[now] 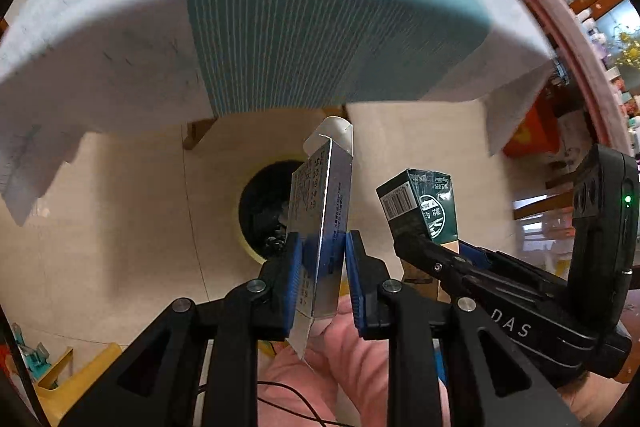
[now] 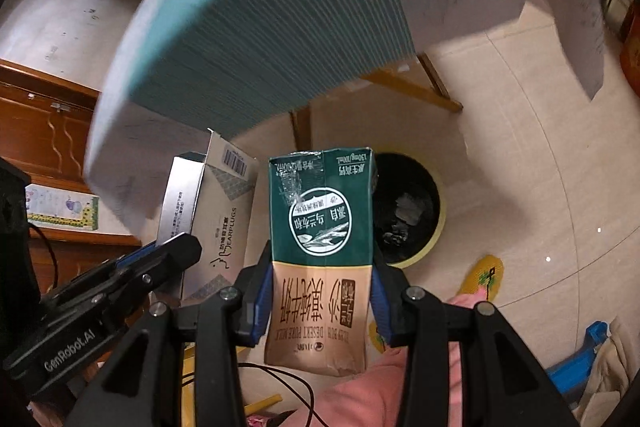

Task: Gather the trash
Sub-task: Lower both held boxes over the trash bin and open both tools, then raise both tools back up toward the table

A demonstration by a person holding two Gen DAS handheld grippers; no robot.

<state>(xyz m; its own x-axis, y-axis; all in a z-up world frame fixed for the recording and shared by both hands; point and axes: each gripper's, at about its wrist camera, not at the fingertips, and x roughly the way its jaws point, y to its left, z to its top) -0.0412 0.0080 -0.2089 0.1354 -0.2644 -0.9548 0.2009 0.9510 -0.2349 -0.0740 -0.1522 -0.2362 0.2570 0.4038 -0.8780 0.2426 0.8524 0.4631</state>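
My left gripper [image 1: 320, 259] is shut on a silver earplug box [image 1: 320, 211], held edge-on above the floor. My right gripper [image 2: 320, 291] is shut on a green and tan milk carton [image 2: 322, 251], upside down. Each gripper shows in the other view: the right gripper [image 1: 436, 247] with its milk carton [image 1: 424, 205] to the right, the left gripper [image 2: 176, 251] with the earplug box [image 2: 216, 211] to the left. A round bin with a yellow rim and black liner [image 1: 260, 211] stands on the floor just beyond both; in the right wrist view the bin [image 2: 408, 211] is behind the carton.
A table with a white cloth and a teal striped mat [image 1: 320, 7] hangs over the bin; its wooden legs [image 2: 416, 87] stand nearby. Cream tiled floor [image 1: 120, 207] lies around. A wooden cabinet [image 2: 40, 123] is at left, a yellow slipper [image 2: 484, 277] and a blue object [image 2: 584, 355] at right.
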